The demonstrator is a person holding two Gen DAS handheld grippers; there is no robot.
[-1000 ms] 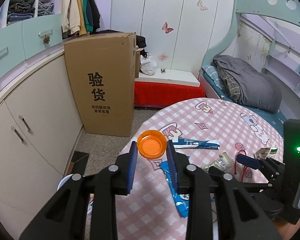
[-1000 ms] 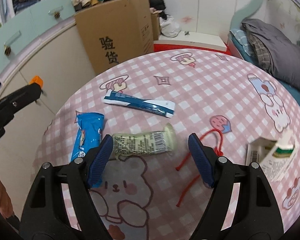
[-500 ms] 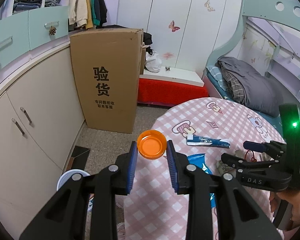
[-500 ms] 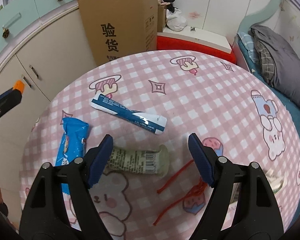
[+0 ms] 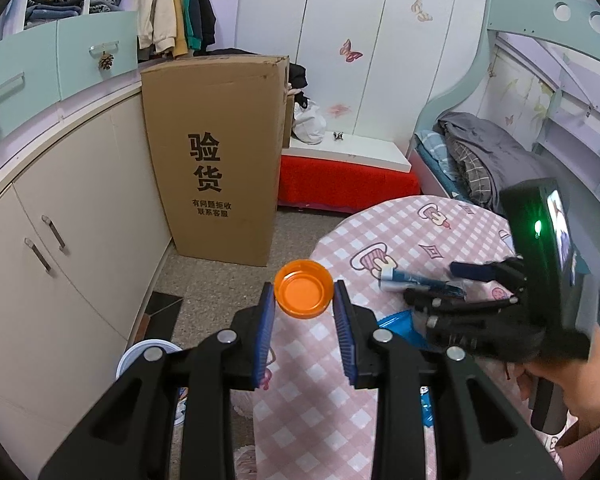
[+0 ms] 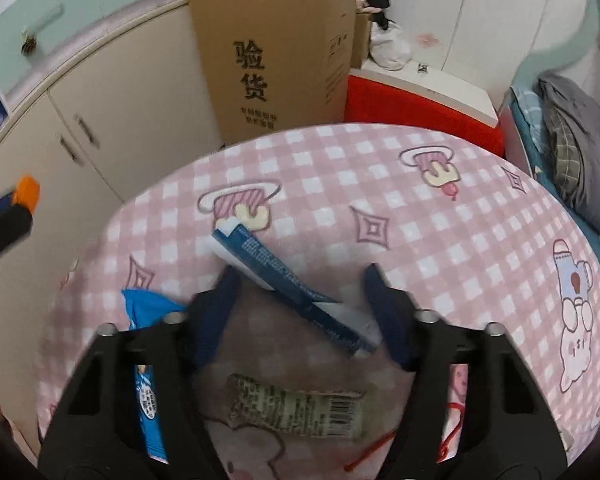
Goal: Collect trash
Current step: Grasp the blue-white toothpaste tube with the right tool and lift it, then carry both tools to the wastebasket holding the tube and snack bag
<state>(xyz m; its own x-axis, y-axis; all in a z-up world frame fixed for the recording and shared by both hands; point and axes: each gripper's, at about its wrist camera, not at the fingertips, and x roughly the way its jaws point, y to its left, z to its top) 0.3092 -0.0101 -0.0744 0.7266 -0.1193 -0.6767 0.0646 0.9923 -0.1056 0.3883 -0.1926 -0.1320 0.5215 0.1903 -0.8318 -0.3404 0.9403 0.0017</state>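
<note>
Jaws of the left gripper [image 5: 305,309] clamp a round orange plastic lid [image 5: 304,289] off the table's edge. Right gripper [image 6: 300,308] jaws, just closing, stand apart around a long blue-and-white wrapper [image 6: 284,276] at 12 o'clock on the pink checked tablecloth [image 6: 440,236], pads not touching.

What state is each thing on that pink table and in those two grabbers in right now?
Orange lid: pinched in the left gripper.
Right gripper: jaws just closing around the blue-and-white wrapper, not yet pressing it.
Blue snack packet: flat on the table.
Green wrapper: lying flat, untouched.
Red string: loose on the table.
Cardboard box: upright, closed.
</note>
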